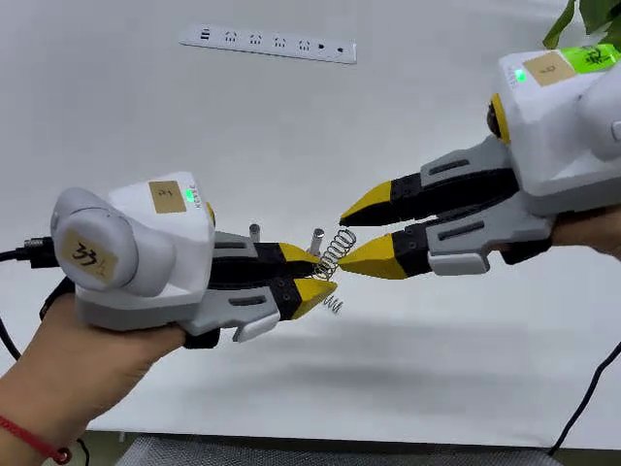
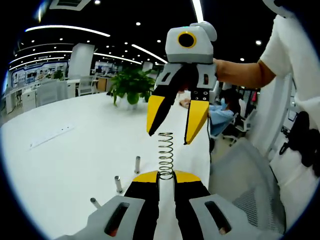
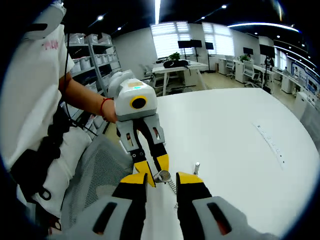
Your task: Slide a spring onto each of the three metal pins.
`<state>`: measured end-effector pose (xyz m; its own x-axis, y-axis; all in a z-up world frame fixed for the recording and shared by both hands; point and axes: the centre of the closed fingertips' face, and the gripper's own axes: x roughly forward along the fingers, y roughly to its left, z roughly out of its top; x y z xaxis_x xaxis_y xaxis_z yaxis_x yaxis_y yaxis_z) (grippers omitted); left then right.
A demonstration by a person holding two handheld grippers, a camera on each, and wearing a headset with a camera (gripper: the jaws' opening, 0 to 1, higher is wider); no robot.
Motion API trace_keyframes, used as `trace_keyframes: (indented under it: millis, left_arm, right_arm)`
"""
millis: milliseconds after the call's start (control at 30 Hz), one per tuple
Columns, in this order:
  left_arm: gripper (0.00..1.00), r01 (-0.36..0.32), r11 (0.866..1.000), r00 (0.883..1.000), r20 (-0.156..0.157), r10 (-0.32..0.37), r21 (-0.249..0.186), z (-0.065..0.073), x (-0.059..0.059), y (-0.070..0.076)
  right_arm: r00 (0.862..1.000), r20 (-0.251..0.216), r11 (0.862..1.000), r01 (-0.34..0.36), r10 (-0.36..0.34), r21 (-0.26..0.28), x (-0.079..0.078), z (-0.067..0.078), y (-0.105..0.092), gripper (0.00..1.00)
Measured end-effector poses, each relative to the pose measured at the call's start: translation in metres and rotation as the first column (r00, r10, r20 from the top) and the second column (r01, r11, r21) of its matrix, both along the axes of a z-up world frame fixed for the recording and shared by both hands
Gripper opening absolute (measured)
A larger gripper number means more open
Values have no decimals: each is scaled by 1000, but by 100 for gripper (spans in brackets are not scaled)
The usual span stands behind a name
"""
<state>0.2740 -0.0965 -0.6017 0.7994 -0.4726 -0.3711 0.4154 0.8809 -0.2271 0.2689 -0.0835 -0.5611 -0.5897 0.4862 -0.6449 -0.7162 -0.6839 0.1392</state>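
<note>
Three metal pins (image 2: pixel 118 183) stand upright in a short row on the white workbench (image 1: pixel 126 116). In the left gripper view they sit to the left of that gripper's own jaws. All three pins are bare.

The left gripper (image 1: pixel 322 275) is held in the person's left hand (image 1: pixel 68 369), low at the left of the head view. Its jaws are clamped on one end of a coil spring (image 1: pixel 333 254). The spring projects straight out from the yellow jaw tips, clear of the workbench, and points toward the right gripper (image 1: pixel 342 241).

The right gripper enters from the upper right of the head view and faces the left gripper tip to tip. Its jaws are spread apart, with one yellow tip on either side of the spring's free end. Whether either tip touches the spring cannot be told from these views.

In the head view, two of the pins show just behind the left gripper's jaws, and the held spring is near the right-hand one of these. A small coil, apparently a second spring (image 1: pixel 333 306), lies on the workbench just below the left gripper's tips.

A white power strip (image 1: pixel 268 44) lies flat near the far side of the workbench, well apart from the pins. Green plant leaves (image 1: pixel 587 15) show at the upper right corner of the head view.
</note>
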Motion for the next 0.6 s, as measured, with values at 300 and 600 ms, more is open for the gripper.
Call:
trace_keyframes:
  millis: [300,600]
  left_arm:
    - [10,31,999,1000,-1,-31,21,-1,-1,-3]
    - [10,40,999,999,14,-40,17,-1,-1,-4]
  right_arm:
    - [954,151,964,-244,258,-105,-11,-13,-1,23]
    - [905,201,922,-343,375,-179,-11,-24,-5,18]
